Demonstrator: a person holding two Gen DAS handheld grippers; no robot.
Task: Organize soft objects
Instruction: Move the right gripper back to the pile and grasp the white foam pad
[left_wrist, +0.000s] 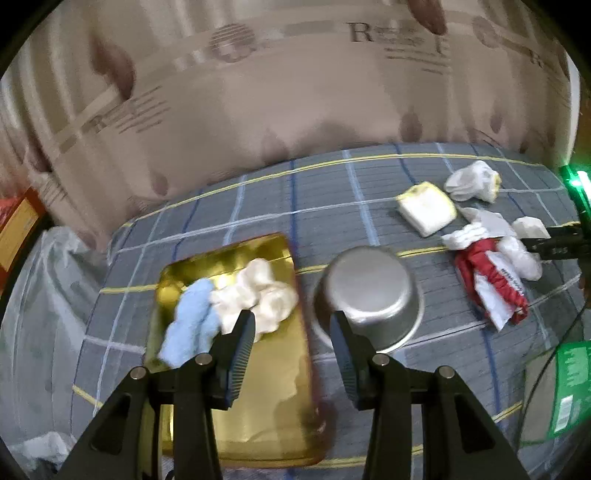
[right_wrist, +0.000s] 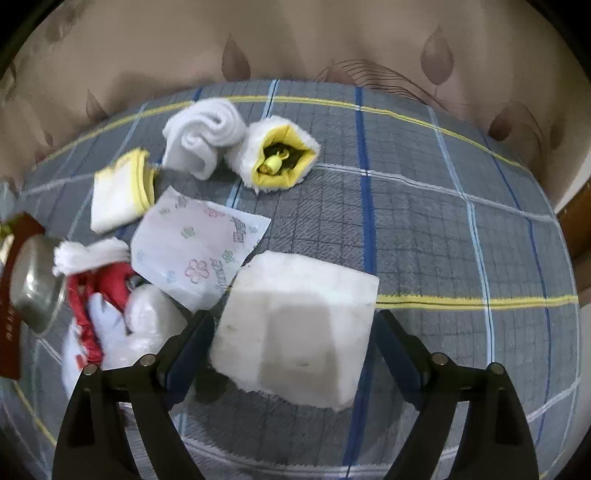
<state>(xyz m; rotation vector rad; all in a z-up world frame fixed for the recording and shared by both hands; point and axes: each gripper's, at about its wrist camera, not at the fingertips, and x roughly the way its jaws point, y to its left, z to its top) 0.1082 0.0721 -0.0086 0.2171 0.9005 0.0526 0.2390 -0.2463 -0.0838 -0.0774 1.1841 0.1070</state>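
A gold tray (left_wrist: 269, 402) lies on the plaid bed and holds a light blue cloth (left_wrist: 190, 325) and a cream fluffy cloth (left_wrist: 258, 295). My left gripper (left_wrist: 291, 321) is open and empty above the tray's right edge. My right gripper (right_wrist: 295, 321) is open, its fingers on either side of a white foam block (right_wrist: 299, 325), not touching it. Further off lie a white rolled towel (right_wrist: 207, 136), a white-and-yellow plush pouch (right_wrist: 277, 157), a folded white-yellow cloth (right_wrist: 118, 192), a printed tissue packet (right_wrist: 199, 247) and a red-and-white cloth (right_wrist: 99, 288).
An upturned steel bowl (left_wrist: 369, 291) sits right of the tray and shows at the left in the right wrist view (right_wrist: 33, 291). A beige curtain (left_wrist: 258, 110) hangs behind the bed. A green packet (left_wrist: 569, 387) is at the right edge.
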